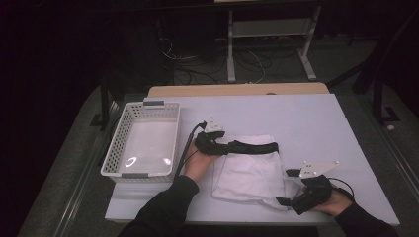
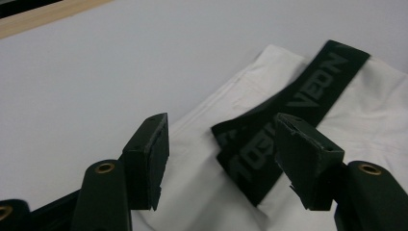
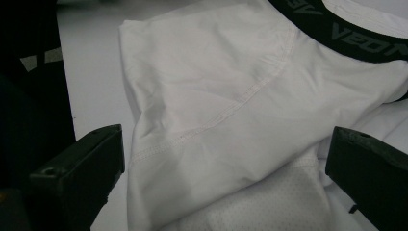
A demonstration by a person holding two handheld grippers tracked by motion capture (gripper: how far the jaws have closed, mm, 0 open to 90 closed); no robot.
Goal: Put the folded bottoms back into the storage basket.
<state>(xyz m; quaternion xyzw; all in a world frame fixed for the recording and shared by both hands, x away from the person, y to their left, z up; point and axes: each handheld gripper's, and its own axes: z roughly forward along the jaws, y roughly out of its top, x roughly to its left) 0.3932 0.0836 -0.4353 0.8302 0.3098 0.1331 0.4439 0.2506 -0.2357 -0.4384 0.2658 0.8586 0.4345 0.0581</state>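
A: Where is the folded white cotton garment with the black elastic waistband (image 1: pixel 252 170)?

B: On the white desk (image 1: pixel 306 123), to the right of the white perforated plastic basket (image 1: pixel 142 140). Nearest the person, the right hand-held gripper (image 1: pixel 285 187) sits at the garment's near right corner, its jaws spread wide to either side of the white cloth (image 3: pixel 216 120), not pressing on it.

A: And farther off?

B: The left hand-held gripper (image 1: pixel 222 146) is at the waistband's (image 2: pixel 288 101) left end, the end nearer the basket. Its jaws stand apart with the band's folded end between them, the pads not squeezing it.

A: Any lettering?

B: Grey capitals on the waistband read "VEON" from the left gripper view; the rest is cut off.
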